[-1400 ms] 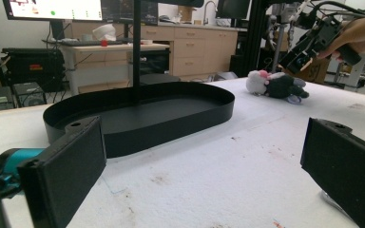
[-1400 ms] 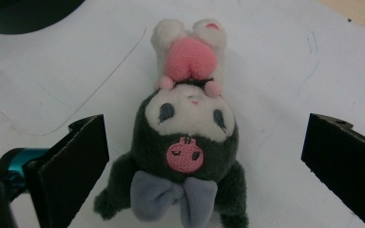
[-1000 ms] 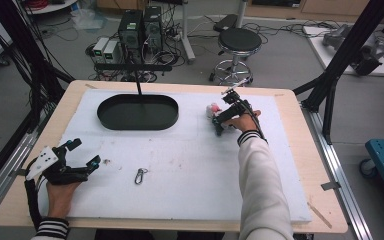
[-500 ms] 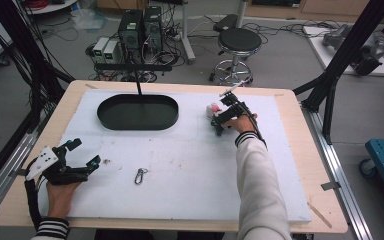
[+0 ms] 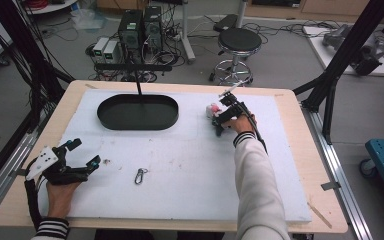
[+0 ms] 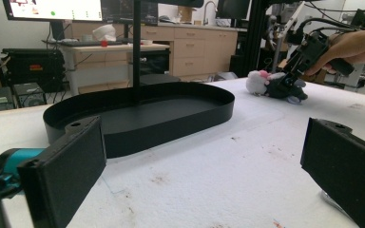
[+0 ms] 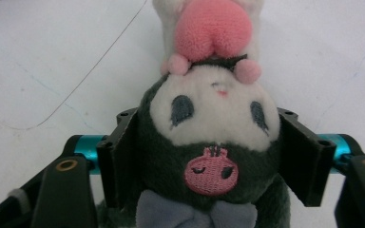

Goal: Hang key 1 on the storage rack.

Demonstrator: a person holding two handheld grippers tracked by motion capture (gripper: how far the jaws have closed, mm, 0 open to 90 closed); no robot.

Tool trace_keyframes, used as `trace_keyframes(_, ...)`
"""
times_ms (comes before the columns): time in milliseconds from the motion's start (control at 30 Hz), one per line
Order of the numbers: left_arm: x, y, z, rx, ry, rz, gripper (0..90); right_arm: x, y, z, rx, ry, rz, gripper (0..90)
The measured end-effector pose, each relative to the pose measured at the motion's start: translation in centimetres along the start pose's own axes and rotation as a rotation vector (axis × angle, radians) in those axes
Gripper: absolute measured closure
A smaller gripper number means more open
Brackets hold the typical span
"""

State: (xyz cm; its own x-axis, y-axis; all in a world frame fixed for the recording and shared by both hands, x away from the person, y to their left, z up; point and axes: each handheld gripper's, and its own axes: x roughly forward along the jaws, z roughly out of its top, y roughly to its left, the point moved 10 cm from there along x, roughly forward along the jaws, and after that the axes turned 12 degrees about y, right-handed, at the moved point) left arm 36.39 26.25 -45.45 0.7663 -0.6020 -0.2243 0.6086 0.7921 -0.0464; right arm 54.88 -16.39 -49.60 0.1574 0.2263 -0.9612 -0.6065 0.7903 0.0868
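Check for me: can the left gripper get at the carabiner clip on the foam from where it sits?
Probably yes. The left gripper is open, and bare white foam separates it from the carabiner clip.

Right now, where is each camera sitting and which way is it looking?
High view: above the person's side, looking forward and down at the white foam-topped table; both forearms, left gripper and right gripper show.
Left gripper view: rides the left gripper, looks across the table past its open jaws at the black oval tray.
Right gripper view: looks down at the dark grey and white plush toy between its jaws.
The first two share tray and toy.
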Motion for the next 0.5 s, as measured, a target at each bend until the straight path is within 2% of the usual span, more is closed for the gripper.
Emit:
trace_keyframes(200,0.0,0.0,0.0,0.0,0.0,0.001,1.7,-0.11,-0.04,-0.03,0.028,0.002,0.014,43.0)
trace_keyframes(267,0.0,0.0,0.0,0.0,0.0,0.001,1.7,-0.16,-0.01,0.01,0.021,0.002,0.006,46.3)
trace_keyframes(500,0.01,-0.01,0.0,0.004,0.0,0.001,1.7,-0.26,-0.02,0.04,0.019,0.001,-0.003,47.9)
